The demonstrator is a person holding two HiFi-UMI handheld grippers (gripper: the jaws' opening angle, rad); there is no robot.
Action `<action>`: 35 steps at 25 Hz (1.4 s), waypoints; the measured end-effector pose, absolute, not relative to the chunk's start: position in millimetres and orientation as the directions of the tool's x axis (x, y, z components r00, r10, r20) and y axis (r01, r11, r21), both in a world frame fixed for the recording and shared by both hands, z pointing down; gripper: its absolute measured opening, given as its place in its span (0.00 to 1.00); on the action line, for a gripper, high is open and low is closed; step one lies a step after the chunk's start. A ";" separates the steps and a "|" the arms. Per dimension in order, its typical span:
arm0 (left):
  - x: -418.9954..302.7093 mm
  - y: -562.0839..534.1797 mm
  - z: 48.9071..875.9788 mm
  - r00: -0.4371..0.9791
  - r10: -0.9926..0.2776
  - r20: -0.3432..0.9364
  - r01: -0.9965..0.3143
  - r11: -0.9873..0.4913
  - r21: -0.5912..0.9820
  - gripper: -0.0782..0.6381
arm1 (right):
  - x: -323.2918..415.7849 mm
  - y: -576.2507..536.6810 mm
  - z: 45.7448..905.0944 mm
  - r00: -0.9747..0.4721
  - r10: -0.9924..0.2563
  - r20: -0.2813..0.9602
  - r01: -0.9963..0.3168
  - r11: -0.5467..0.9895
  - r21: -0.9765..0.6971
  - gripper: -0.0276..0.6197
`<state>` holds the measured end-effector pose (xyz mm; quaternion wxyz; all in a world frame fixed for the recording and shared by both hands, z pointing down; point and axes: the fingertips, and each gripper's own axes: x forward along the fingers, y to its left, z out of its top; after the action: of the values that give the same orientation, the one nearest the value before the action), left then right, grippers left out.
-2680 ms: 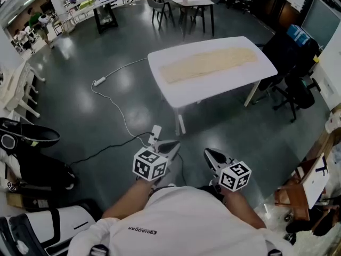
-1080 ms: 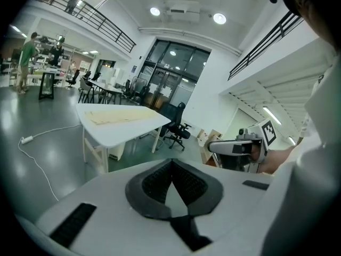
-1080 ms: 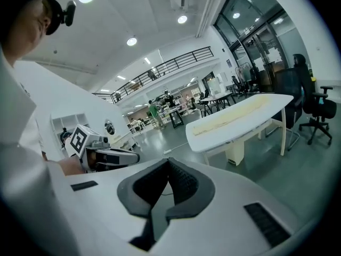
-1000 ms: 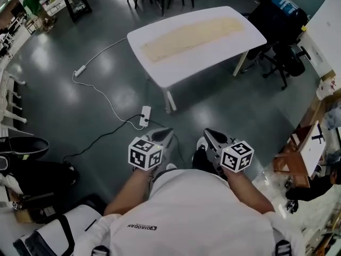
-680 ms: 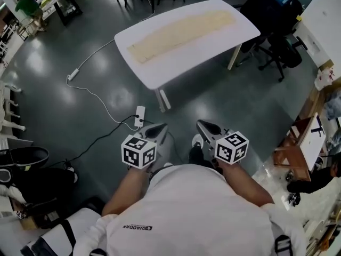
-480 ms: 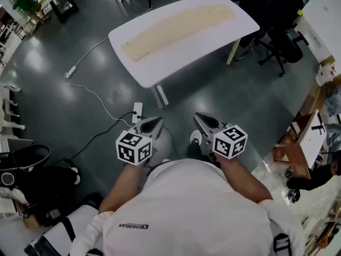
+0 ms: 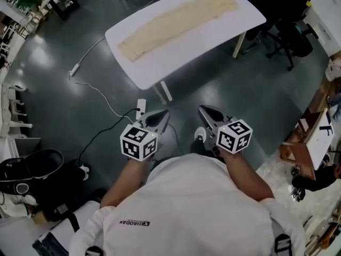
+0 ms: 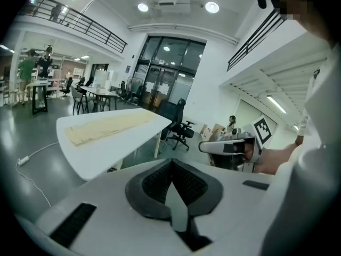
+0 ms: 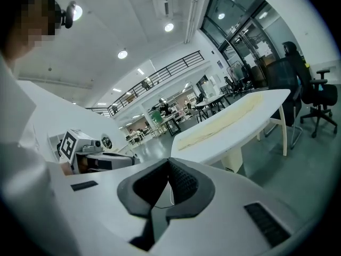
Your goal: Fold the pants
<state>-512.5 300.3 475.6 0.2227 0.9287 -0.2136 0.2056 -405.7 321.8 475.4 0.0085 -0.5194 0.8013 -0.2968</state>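
The long cream-coloured fabric pants (image 7: 178,23) lie stretched flat along the white rectangular table (image 7: 176,63), covering nearly its whole length. That layout keeps the cloth smooth and leaves its ends and edges free to be gripped. The table stands well apart from the person, across a stretch of dark glossy floor (image 7: 250,105), so no fold is under way.

The white plastic left gripper (image 7: 159,116) and its twin, the right gripper (image 7: 206,112), hang side by side just in front of the torso, both aimed toward the table and tipped a little downward. This reads as a carrying posture rather than a working one. In each gripper view the dark ribbed pads are pressed together with nothing between them, which is sensible while there is nothing within reach. They will have to part once they are at the cloth.

The pants show as one narrow strip, so they may already lie leg on leg, though at this distance that is uncertain.
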 end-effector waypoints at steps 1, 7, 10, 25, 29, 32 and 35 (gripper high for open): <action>-506.2 297.1 476.8 0.823 -0.301 0.482 -0.487 -0.811 0.325 0.15 | -399.5 317.8 477.4 -0.460 -0.837 0.296 -0.826 0.281 -0.489 0.07; -473.1 270.0 479.9 0.807 -0.318 0.497 -0.512 -0.797 0.321 0.15 | -362.4 293.2 480.8 -0.473 -0.832 0.288 -0.815 0.289 -0.503 0.07; -453.0 253.9 473.9 0.794 -0.346 0.499 -0.534 -0.791 0.300 0.15 | -342.5 279.9 476.4 -0.491 -0.826 0.276 -0.806 0.312 -0.503 0.07; -386.3 216.9 454.4 0.754 -0.443 0.485 -0.618 -0.730 0.292 0.15 | -258.4 248.3 467.6 -0.554 -0.794 0.251 -0.786 0.400 -0.471 0.07; -382.3 210.1 453.4 0.744 -0.452 0.491 -0.627 -0.727 0.280 0.15 | -250.0 246.7 465.9 -0.550 -0.798 0.247 -0.788 0.397 -0.471 0.07; -375.3 208.7 457.0 0.750 -0.434 0.499 -0.616 -0.733 0.288 0.15 | -243.4 246.7 468.7 -0.538 -0.804 0.252 -0.794 0.383 -0.472 0.07; -363.5 205.2 464.2 0.761 -0.403 0.509 -0.593 -0.750 0.293 0.15 | -234.8 244.4 475.1 -0.519 -0.816 0.255 -0.800 0.358 -0.481 0.07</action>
<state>-363.5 205.2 464.2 0.2243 0.9110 -0.2735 0.2118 -234.8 244.4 475.1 0.0142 -0.4904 0.8239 -0.2837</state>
